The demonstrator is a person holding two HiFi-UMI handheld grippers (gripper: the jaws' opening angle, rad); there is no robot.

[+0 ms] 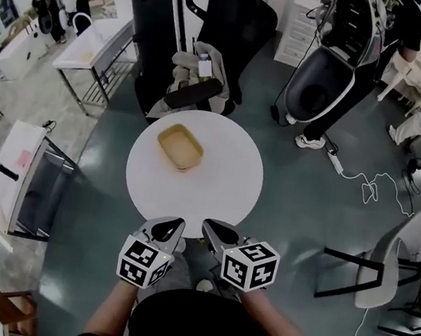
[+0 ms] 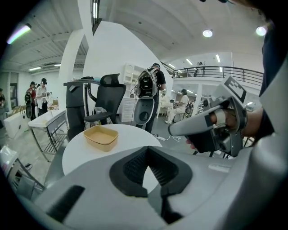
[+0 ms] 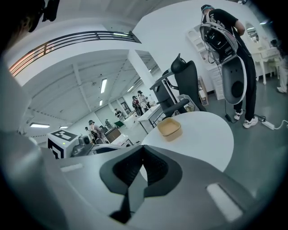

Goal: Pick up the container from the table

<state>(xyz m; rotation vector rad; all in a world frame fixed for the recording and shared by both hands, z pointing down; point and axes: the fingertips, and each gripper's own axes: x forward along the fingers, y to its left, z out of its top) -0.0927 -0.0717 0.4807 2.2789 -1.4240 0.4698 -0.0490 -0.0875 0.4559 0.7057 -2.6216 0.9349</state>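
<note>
A shallow tan container (image 1: 180, 146) stands empty on the round white table (image 1: 216, 183), left of its middle and toward the far side. Both grippers hover side by side at the table's near edge, a good way short of the container. My left gripper (image 1: 169, 230) is shut with nothing in it, and my right gripper (image 1: 215, 232) is shut and empty too. In the left gripper view the container (image 2: 101, 137) lies ahead and to the left of the closed jaws (image 2: 148, 155). From the right gripper view it (image 3: 169, 127) sits ahead, slightly right of the closed jaws (image 3: 143, 152).
A black office chair (image 1: 199, 84) with cloth on it stands just behind the table. A person (image 1: 364, 68) with a backpack rig stands at the back right. A white chair (image 1: 396, 259) is to the right, and folding tables (image 1: 19, 175) to the left.
</note>
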